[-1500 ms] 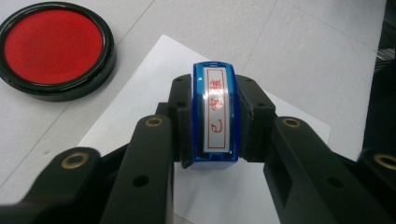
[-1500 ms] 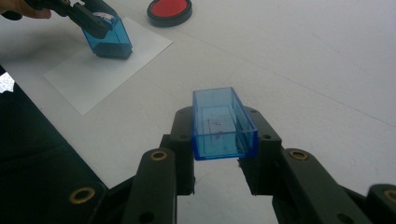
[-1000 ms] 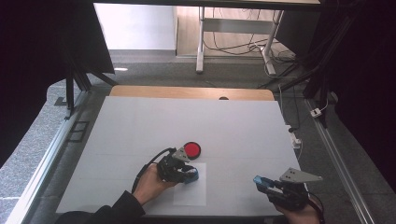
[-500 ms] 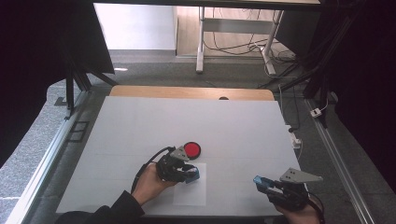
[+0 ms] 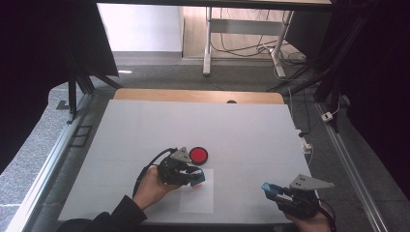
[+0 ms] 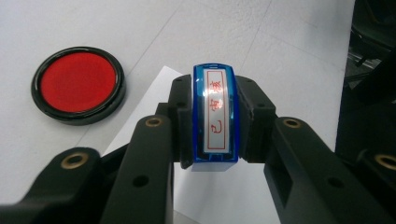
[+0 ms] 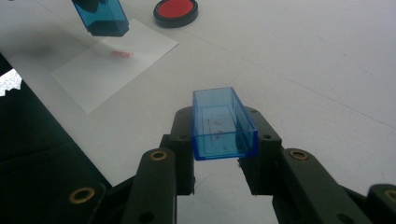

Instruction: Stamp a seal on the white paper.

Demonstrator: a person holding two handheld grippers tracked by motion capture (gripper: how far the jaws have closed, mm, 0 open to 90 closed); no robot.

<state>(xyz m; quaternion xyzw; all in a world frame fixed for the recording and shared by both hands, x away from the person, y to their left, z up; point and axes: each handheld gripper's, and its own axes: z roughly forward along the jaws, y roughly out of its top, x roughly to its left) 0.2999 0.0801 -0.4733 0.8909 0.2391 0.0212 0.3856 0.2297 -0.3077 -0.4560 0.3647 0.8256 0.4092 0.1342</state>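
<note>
Left hand-held gripper (image 6: pixel 212 135) clamps the stamp (image 6: pixel 215 114) over the paper (image 5: pixel 197 195), apparently just above it; right hand-held gripper (image 7: pixel 219 149) grips the cap (image 7: pixel 223 123).

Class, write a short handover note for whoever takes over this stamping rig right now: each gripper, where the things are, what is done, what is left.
Left gripper: shut on the blue stamp, held just above the sheet of paper.
Right gripper: shut on the stamp's blue cap, near the table's front edge, apart from the paper.
Red ink pad: open on the table, just beyond the paper.
Done: cap off; one red print is on the paper.
Left, probably: put the cap back on the stamp and set it down.
</note>
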